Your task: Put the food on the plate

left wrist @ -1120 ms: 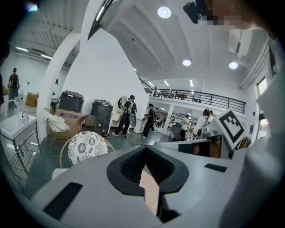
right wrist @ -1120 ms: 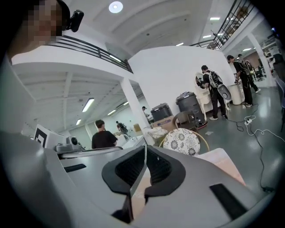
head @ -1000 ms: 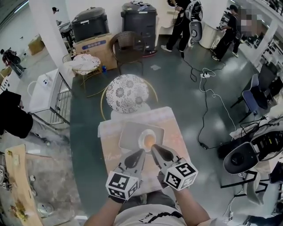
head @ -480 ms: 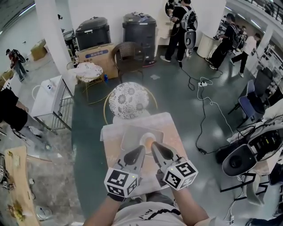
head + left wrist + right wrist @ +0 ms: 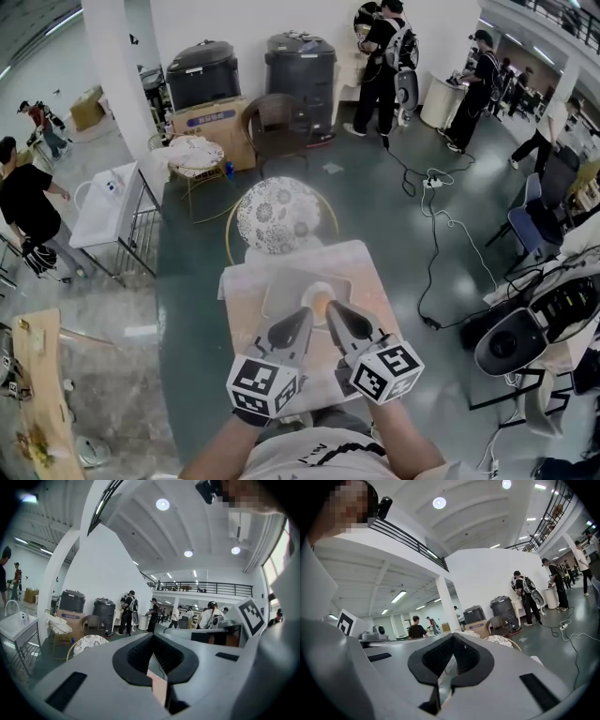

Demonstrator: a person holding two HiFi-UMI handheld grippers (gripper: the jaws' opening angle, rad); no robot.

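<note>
Orange food (image 5: 319,302) sits in white dish (image 5: 306,294) on grey tray (image 5: 277,292), mid table (image 5: 367,274). My left gripper (image 5: 300,317) and right gripper (image 5: 333,308): both clenched, empty, tips near dish. Blue print on cardboard box (image 5: 214,118) unreadable.

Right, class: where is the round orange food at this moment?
In the head view, the round orange food lies on the right part of the grey square plate, at centre frame, just beyond the tip of the right gripper.
</note>
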